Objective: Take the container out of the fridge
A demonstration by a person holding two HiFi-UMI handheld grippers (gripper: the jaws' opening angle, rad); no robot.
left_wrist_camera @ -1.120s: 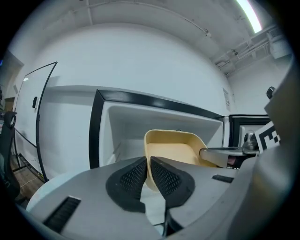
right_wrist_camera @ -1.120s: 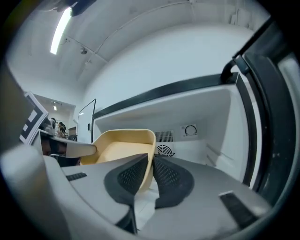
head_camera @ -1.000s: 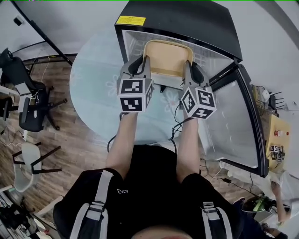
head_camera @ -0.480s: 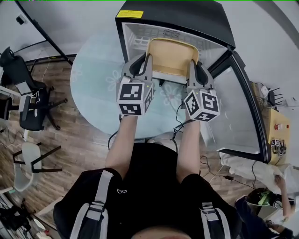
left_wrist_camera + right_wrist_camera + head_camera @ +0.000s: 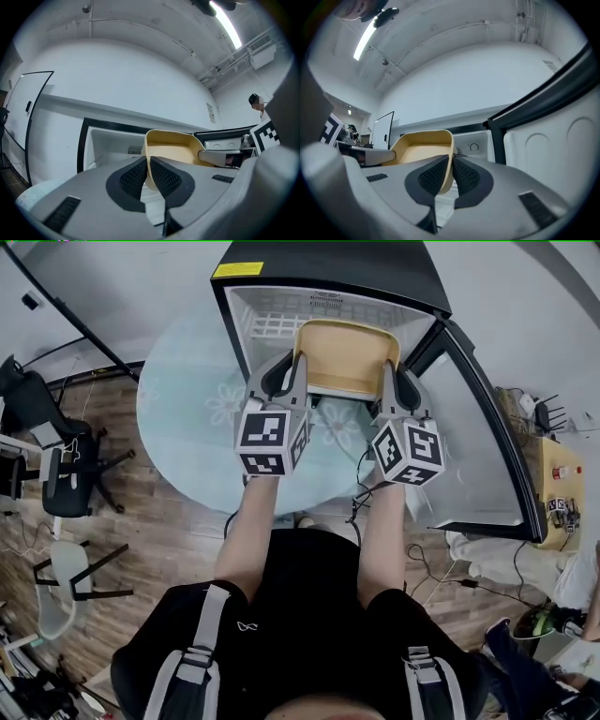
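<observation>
A tan, empty plastic container (image 5: 345,357) hangs in the air in front of the open black mini fridge (image 5: 333,277). My left gripper (image 5: 299,360) is shut on its left wall, and my right gripper (image 5: 384,367) is shut on its right wall. In the left gripper view the container (image 5: 171,147) shows past the pinching pads (image 5: 161,176) of the left gripper (image 5: 148,174). In the right gripper view the container (image 5: 422,150) has its wall clamped between the black pads (image 5: 433,176) of the right gripper (image 5: 451,176). The container sits level with its open side up.
The fridge door (image 5: 478,460) stands open to the right. Inside the fridge is a white wire shelf (image 5: 277,326). A round pale-blue rug (image 5: 187,418) lies on the wood floor under the fridge. Office chairs (image 5: 56,474) stand at the left. Cables (image 5: 361,488) trail on the floor.
Both grippers have drawn the container further out from the fridge opening and toward me. The view has shifted slightly, showing more of the fridge interior behind the container.
</observation>
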